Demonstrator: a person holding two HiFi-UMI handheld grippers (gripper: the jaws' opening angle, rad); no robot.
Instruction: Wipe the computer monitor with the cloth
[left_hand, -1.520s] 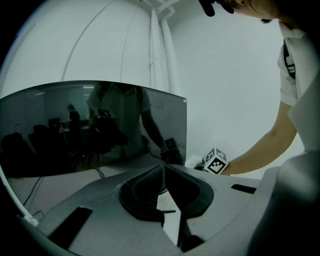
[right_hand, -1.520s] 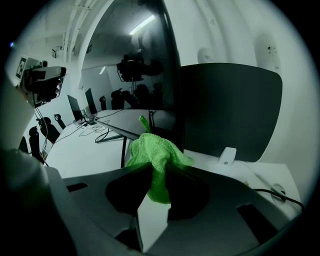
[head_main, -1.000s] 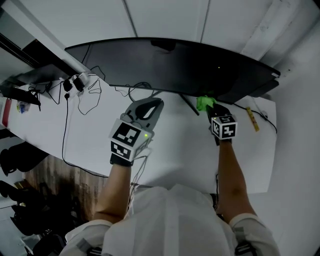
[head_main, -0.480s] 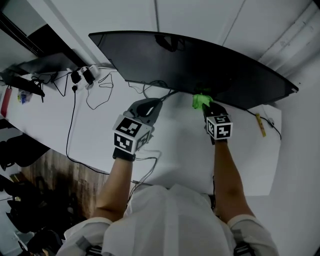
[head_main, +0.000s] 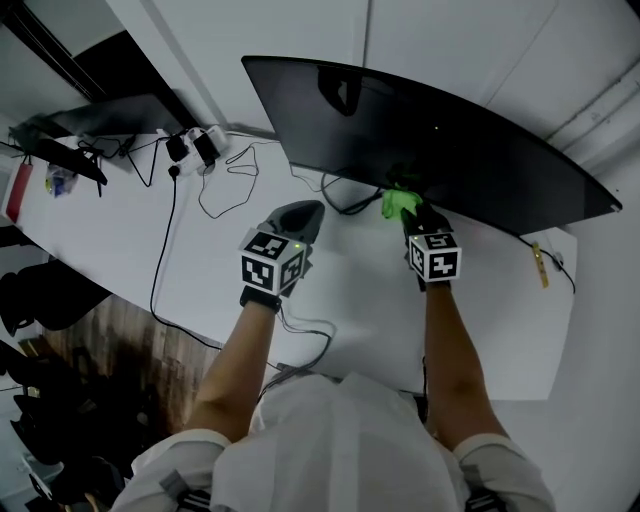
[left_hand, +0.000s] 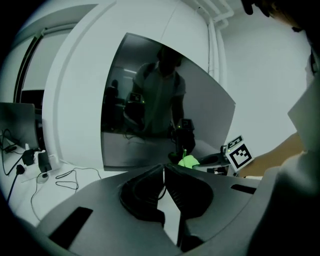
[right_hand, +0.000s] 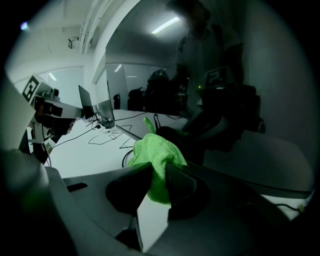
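1. White worktop (head_main: 480, 300) against a pale wall carries a wide, dark, curved monitor (head_main: 450, 140) and loose cables (head_main: 225, 180)
2. Right gripper (right_hand: 157, 172) is clamped on a bright green cloth (right_hand: 155, 155), held at the screen's lower edge, near its middle
3. Left gripper (left_hand: 164, 169) is closed and empty, over the worktop left of the cloth
4. Wiping seems to be under way along the bottom edge; most of the screen probably remains, and no cleaned patch can be made out

Left gripper (head_main: 309, 208) and right gripper (head_main: 409, 211) are grey, bearing black-and-white marker cubes (head_main: 272, 268).
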